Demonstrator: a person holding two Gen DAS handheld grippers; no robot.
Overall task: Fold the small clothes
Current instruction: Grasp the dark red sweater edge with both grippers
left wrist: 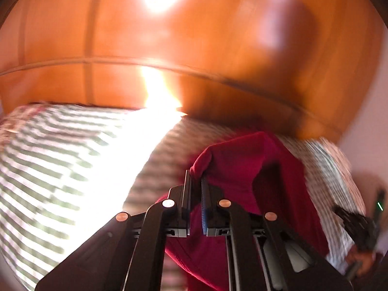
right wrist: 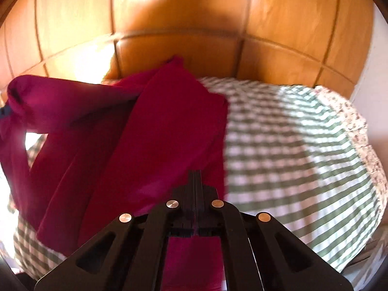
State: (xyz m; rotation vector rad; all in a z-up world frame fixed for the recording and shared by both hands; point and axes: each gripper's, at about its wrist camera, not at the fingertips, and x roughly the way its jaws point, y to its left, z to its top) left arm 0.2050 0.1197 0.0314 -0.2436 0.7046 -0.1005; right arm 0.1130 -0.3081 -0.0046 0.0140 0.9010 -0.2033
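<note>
A dark red garment hangs lifted above a bed with a green-and-white striped cover. My left gripper is shut on a bunched corner of the garment. In the right wrist view the red garment spreads from the left across the middle, one end stretched up to the far left. My right gripper is shut on its near edge, and cloth hangs below the jaws. The other hand-held gripper shows at the right edge of the left wrist view, blurred.
A padded orange-brown headboard rises behind the bed. The striped cover fills the right side of the right wrist view, with a floral border at its edge. Strong sunlight glares on the bed's left half.
</note>
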